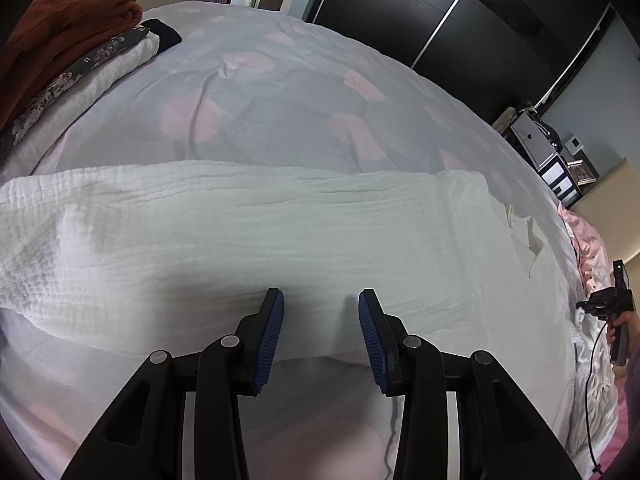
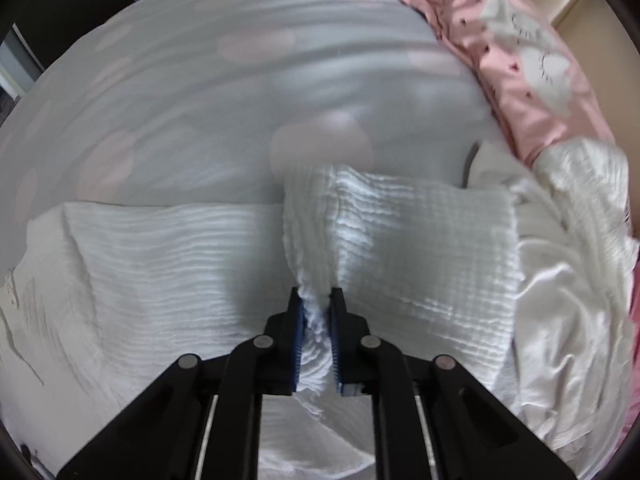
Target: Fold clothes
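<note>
Left wrist view: the left gripper [image 1: 321, 300] hangs with its jaws parted and nothing between the ribbed blue pads [image 1: 272, 336]; it is released, poised over the near edge of a white muslin cloth [image 1: 248, 224]. That cloth is crinkled, finely ridged gauze, folded into a long band lying across the bed sheet [image 1: 280, 92], which is smooth pale grey with soft pink spots. At the sheet's far left corner sits a stack of folded garments [image 1: 76, 52]: rust-red knit on top, dark floral print and white ribbed fabric beneath. At the right edge a hand [image 1: 622, 326] grips a black handle with a trailing cable. A dark wardrobe [image 1: 440, 12] stands beyond the bed.

Right wrist view, not seen from the left: the right gripper [image 2: 318, 320] is clenched on a bunched ridge of the muslin cloth [image 2: 420, 240], the gauze pinched between both pads and puckered upward. To its right lie a heap of smooth white garments [image 2: 560, 320] and a pink printed fabric [image 2: 520, 60] along the sheet's [image 2: 240, 100] right edge.
</note>
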Available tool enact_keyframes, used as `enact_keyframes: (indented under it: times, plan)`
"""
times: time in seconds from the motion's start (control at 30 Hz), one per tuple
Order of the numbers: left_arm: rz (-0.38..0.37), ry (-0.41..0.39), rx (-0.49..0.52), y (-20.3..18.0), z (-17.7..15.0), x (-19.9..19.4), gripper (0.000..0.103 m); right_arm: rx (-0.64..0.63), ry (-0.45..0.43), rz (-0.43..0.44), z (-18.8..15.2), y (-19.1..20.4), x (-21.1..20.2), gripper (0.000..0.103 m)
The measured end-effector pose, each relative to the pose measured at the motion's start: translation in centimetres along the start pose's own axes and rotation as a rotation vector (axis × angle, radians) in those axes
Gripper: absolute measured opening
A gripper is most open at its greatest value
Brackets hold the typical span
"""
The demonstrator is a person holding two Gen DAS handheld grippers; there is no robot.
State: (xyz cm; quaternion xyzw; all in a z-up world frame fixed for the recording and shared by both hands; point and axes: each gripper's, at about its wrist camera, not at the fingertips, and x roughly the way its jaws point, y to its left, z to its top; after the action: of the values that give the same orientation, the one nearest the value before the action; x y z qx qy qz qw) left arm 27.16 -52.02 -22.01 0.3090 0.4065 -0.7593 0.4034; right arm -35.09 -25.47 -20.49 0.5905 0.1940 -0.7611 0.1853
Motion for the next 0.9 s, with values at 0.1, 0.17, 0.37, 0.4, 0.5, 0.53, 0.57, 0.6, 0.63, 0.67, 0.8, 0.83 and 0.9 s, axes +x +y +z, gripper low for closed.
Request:
enact_keyframes:
  times: [0.1, 0.17, 0.37, 0.4, 0.5, 0.53, 0.57, 0.6, 0.63, 0.67, 0.8, 0.83, 0.9]
  plan:
    - [-0.022, -0.004, -0.03, 0.4, 0.2, -0.5, 0.041, -0.036, -0.037, 0.013, -0.5, 0.1, -3.3, 0.011]
    - [-0.047, -0.002, -0.057, 0.8, 0.2, -0.7, 0.041, -0.061, -0.073, 0.037, -1.0, 0.5, -6.2, 0.011]
    - [-0.103, -0.02, -0.119, 1.4, 0.4, -2.0, 0.041, -0.149, -0.171, 0.114, -2.2, 4.9, -14.2, 0.011]
    - [-0.105, -0.026, -0.121, 1.5, 0.5, -2.3, 0.041, -0.167, -0.186, 0.131, -2.5, 6.1, -15.2, 0.011]
    - [-0.11, -0.043, -0.128, 1.7, 0.6, -3.0, 0.041, -0.226, -0.227, 0.169, -3.7, 10.0, -18.1, 0.011]
    - [-0.111, -0.046, -0.131, 1.8, 0.5, -3.2, 0.041, -0.242, -0.236, 0.18, -4.3, 11.2, -18.8, 0.011]
    - [-0.115, -0.047, -0.135, 1.9, 0.5, -3.3, 0.041, -0.26, -0.244, 0.192, -4.8, 12.5, -19.5, 0.011]
    - [-0.12, -0.047, -0.139, 2.0, 0.5, -3.4, 0.041, -0.276, -0.251, 0.203, -5.2, 13.6, -20.0, 0.011]
    - [-0.125, -0.048, -0.143, 2.1, 0.5, -3.5, 0.041, -0.289, -0.257, 0.209, -5.5, 14.6, -20.5, 0.011]
    - [-0.129, -0.05, -0.144, 2.1, 0.5, -3.6, 0.041, -0.301, -0.263, 0.213, -5.9, 15.7, -20.9, 0.011]
    - [-0.134, -0.06, -0.14, 2.3, 0.6, -4.0, 0.041, -0.294, -0.255, 0.24, -6.5, 18.4, -20.0, 0.011]
    - [-0.138, -0.06, -0.143, 2.3, 0.6, -4.0, 0.041, -0.287, -0.251, 0.247, -6.6, 18.8, -19.6, 0.011]
    - [-0.144, -0.06, -0.148, 2.5, 0.6, -4.1, 0.041, -0.276, -0.234, 0.262, -6.7, 19.6, -18.3, 0.011]
